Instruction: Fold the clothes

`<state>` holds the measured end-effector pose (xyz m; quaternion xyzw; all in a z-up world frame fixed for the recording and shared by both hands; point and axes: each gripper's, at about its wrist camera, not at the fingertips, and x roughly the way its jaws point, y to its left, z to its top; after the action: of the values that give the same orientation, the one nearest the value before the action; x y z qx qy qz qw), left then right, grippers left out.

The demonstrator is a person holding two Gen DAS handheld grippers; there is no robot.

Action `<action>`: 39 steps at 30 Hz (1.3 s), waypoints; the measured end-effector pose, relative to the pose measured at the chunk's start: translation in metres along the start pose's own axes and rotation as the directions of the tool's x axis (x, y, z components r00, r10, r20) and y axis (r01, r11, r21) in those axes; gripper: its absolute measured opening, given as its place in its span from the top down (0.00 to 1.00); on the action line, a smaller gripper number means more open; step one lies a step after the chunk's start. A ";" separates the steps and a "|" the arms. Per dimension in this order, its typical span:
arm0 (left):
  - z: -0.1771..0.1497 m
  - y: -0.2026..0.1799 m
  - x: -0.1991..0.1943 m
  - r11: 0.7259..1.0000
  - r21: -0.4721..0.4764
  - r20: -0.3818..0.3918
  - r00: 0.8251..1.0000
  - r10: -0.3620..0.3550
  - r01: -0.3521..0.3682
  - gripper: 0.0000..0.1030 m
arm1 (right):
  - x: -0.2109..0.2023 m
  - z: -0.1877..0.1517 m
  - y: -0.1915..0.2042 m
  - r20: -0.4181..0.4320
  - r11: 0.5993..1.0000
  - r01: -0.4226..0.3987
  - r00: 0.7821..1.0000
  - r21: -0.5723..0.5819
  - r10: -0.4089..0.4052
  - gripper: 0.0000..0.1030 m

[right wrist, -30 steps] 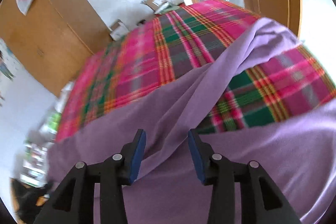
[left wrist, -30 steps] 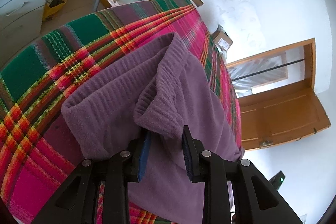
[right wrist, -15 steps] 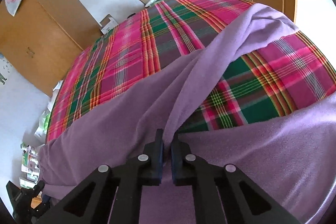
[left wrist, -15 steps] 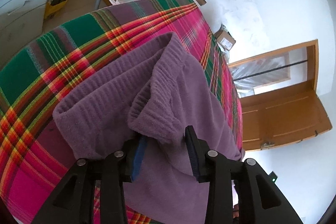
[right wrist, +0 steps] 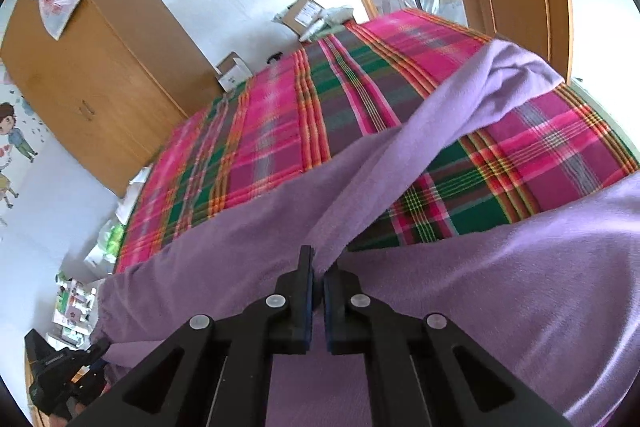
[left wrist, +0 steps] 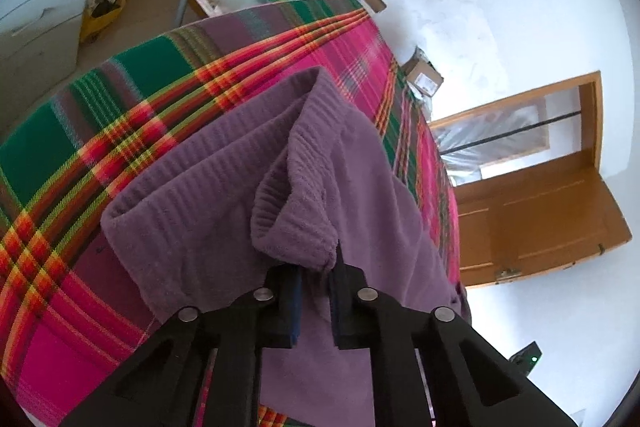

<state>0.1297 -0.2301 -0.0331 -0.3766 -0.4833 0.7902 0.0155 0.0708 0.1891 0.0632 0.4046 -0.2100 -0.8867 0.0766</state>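
Where both tongs stood apart a second ago, we now pinch cloth. On the left, our left gripper (left wrist: 314,297) is closing its jaws on the ribbed cuff (left wrist: 294,227) of the purple sweater (left wrist: 192,211), which lies on the plaid bedspread (left wrist: 132,95). On the right, our right gripper (right wrist: 315,301) is clamped tight on a sleeve fold (right wrist: 400,163). No containers are discernible.

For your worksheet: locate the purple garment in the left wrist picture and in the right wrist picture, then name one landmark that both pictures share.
Left wrist: the purple garment fills the centre, its ribbed hem bunched at the left gripper, whose jaws are closing on it.
Right wrist: it spreads across the lower half, a fold pinched in the right gripper.
Shared landmark: the plaid cloth underneath.
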 end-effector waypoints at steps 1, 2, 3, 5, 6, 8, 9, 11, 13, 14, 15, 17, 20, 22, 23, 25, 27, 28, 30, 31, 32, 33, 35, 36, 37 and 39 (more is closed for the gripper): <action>0.000 -0.001 -0.001 1.000 0.006 0.002 1.000 -0.003 0.003 0.90 | -0.004 0.000 0.001 0.009 1.000 -0.008 1.000 -0.003 0.008 0.96; 0.001 -0.003 -0.003 1.000 0.014 0.006 1.000 -0.007 0.007 0.90 | -0.007 0.000 0.003 0.017 1.000 -0.017 1.000 -0.006 0.017 0.96; 0.002 -0.005 -0.006 1.000 0.022 0.011 1.000 -0.013 0.013 0.90 | -0.011 0.000 0.006 0.026 1.000 -0.024 0.999 -0.012 0.025 0.96; 0.005 -0.009 -0.011 0.999 0.037 0.021 0.999 -0.025 0.025 0.91 | -0.019 0.001 0.011 0.043 0.999 -0.036 0.998 -0.029 0.037 0.96; 0.006 -0.011 -0.014 0.999 0.043 0.026 0.999 -0.032 0.031 0.91 | -0.024 0.002 0.013 0.050 0.999 -0.042 0.998 -0.035 0.043 0.96; 0.009 -0.014 -0.021 0.998 0.055 0.036 0.998 -0.045 0.043 0.90 | -0.034 0.002 0.016 0.063 0.997 -0.053 0.996 -0.049 0.056 0.96; 0.011 -0.017 -0.023 0.997 0.064 0.040 0.998 -0.046 0.044 0.91 | -0.038 0.001 0.018 0.068 0.997 -0.057 0.996 -0.056 0.060 0.96; 0.014 -0.022 -0.025 0.996 0.082 0.041 0.998 -0.048 0.045 0.91 | -0.045 0.000 0.022 0.075 0.996 -0.063 0.995 -0.068 0.068 0.96; 0.016 -0.024 -0.028 0.995 0.093 0.037 0.998 -0.050 0.046 0.91 | -0.050 -0.003 0.025 0.078 0.995 -0.063 0.995 -0.074 0.069 0.96; 0.016 -0.024 -0.029 0.994 0.096 0.037 0.998 -0.049 0.046 0.91 | -0.051 -0.005 0.025 0.075 0.995 -0.063 0.995 -0.075 0.069 0.96; 0.016 -0.023 -0.030 0.994 0.098 0.036 0.998 -0.048 0.045 0.91 | -0.053 -0.007 0.026 0.072 0.995 -0.064 0.995 -0.076 0.070 0.96; 0.015 -0.019 -0.032 0.994 0.099 0.033 0.998 -0.047 0.044 0.91 | -0.056 -0.012 0.025 0.062 0.995 -0.070 0.995 -0.073 0.075 0.96; 0.013 -0.014 -0.034 0.994 0.099 0.024 0.999 -0.040 0.037 0.91 | -0.061 -0.021 0.027 0.053 0.994 -0.066 0.996 -0.082 0.071 0.96; 0.012 -0.013 -0.035 0.994 0.107 0.018 0.999 -0.030 0.028 0.91 | -0.063 -0.028 0.027 0.044 0.994 -0.062 0.997 -0.089 0.066 0.96; 0.011 -0.012 -0.035 0.994 0.110 0.017 0.999 -0.027 0.025 0.91 | -0.064 -0.031 0.027 0.039 0.994 -0.060 0.997 -0.092 0.064 0.96; 0.010 -0.009 -0.036 0.993 0.112 0.016 1.000 -0.024 0.022 0.91 | -0.065 -0.038 0.027 0.029 0.994 -0.059 0.998 -0.096 0.062 0.96; 0.008 -0.006 -0.037 0.994 0.111 0.016 1.000 -0.020 0.018 0.91 | -0.067 -0.042 0.026 0.024 0.993 -0.061 0.998 -0.096 0.063 0.96; 0.007 -0.005 -0.037 0.994 0.111 0.015 1.000 -0.020 0.018 0.91 | -0.068 -0.045 0.025 0.024 0.993 -0.061 0.998 -0.098 0.064 0.96; 0.005 -0.004 -0.038 0.993 0.113 0.014 1.000 -0.019 0.017 0.91 | -0.070 -0.049 0.024 0.024 0.993 -0.061 0.998 -0.099 0.063 0.96; 0.004 -0.003 -0.039 0.994 0.113 0.013 1.000 -0.017 0.016 0.91 | -0.071 -0.051 0.023 0.022 0.993 -0.060 0.998 -0.097 0.063 0.96; 0.003 -0.002 -0.039 0.994 0.113 0.011 1.000 -0.014 0.012 0.91 | -0.071 -0.054 0.021 0.019 0.994 -0.062 0.998 -0.094 0.064 0.96; 0.002 -0.001 -0.039 0.994 0.112 0.010 1.000 -0.009 0.008 0.91 | -0.071 -0.056 0.020 0.015 0.994 -0.063 0.998 -0.091 0.064 0.96; 0.000 0.002 -0.039 0.994 0.111 0.007 1.000 0.000 -0.001 0.91 | -0.071 -0.062 0.017 0.006 0.994 -0.062 0.998 -0.087 0.063 0.96; -0.001 0.004 -0.040 0.994 0.110 0.006 1.000 0.005 -0.006 0.91 | -0.070 -0.065 0.015 0.000 0.995 -0.062 0.998 -0.084 0.062 0.96; -0.002 0.005 -0.040 0.994 0.109 0.005 1.000 0.010 -0.010 0.91 | -0.069 -0.068 0.012 -0.009 0.995 -0.062 0.998 -0.079 0.061 0.96; -0.004 0.009 -0.039 0.994 0.106 0.000 1.000 0.016 -0.016 0.91 | -0.066 -0.075 0.008 -0.024 0.996 -0.060 0.998 -0.070 0.059 0.96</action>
<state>0.1635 -0.2471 -0.0183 -0.3794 -0.4375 0.8147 0.0292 0.1702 0.1792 0.0683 0.4047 -0.1898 -0.8865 0.1195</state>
